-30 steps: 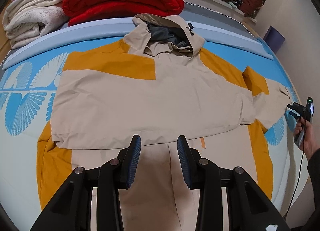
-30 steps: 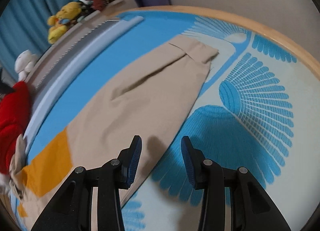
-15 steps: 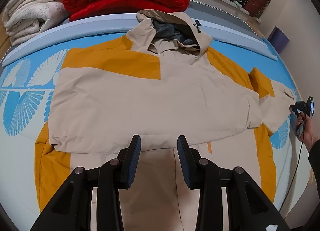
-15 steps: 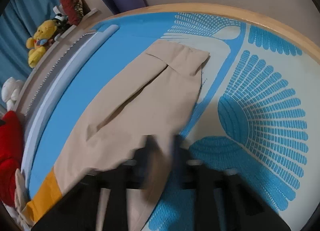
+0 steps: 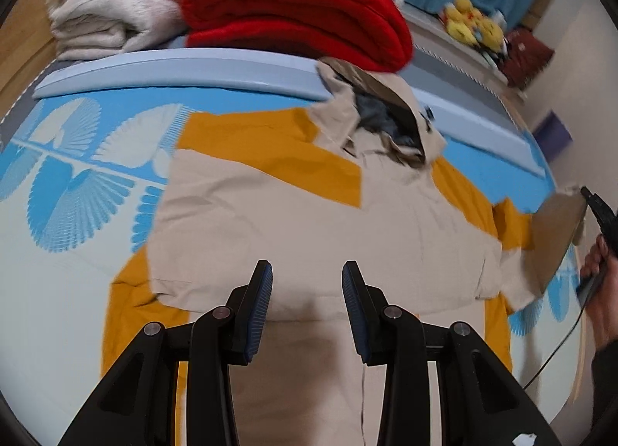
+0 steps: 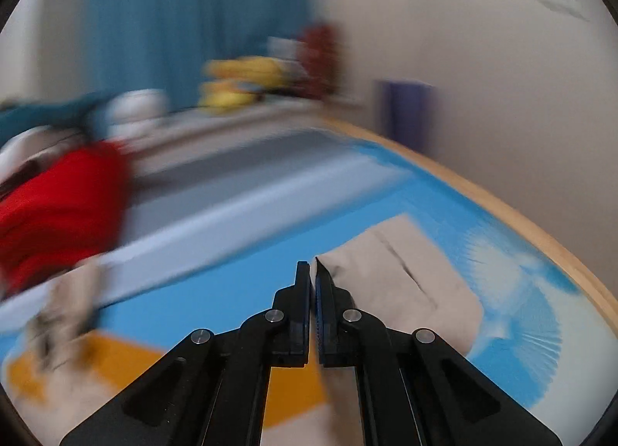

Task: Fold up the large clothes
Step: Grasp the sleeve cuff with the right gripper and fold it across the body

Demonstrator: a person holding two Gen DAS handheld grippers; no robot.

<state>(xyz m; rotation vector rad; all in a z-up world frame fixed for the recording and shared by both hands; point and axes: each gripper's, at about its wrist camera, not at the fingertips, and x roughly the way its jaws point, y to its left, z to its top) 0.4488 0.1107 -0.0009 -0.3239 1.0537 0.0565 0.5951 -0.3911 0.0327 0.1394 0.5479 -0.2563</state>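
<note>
A beige and orange hooded jacket (image 5: 293, 222) lies spread on a blue patterned bed, hood (image 5: 382, 117) toward the headboard, one sleeve folded across its body. My left gripper (image 5: 307, 287) is open and empty, hovering over the jacket's lower half. My right gripper (image 6: 313, 272) is shut on the jacket's right sleeve (image 6: 401, 283) near its cuff and holds it lifted off the bed. In the left wrist view that sleeve (image 5: 556, 237) is raised at the far right with the right gripper (image 5: 596, 210) at its tip.
Folded red blankets (image 5: 293, 9) and white blankets (image 5: 116, 9) are stacked behind a pale blue bolster (image 5: 185, 71). Plush toys (image 5: 471, 24) sit on the headboard shelf. A wooden bed edge (image 6: 502, 206) and a wall lie to the right.
My right gripper has shut on the right sleeve and lifted it off the bed. My left gripper has swung left and lower over the jacket, still open.
</note>
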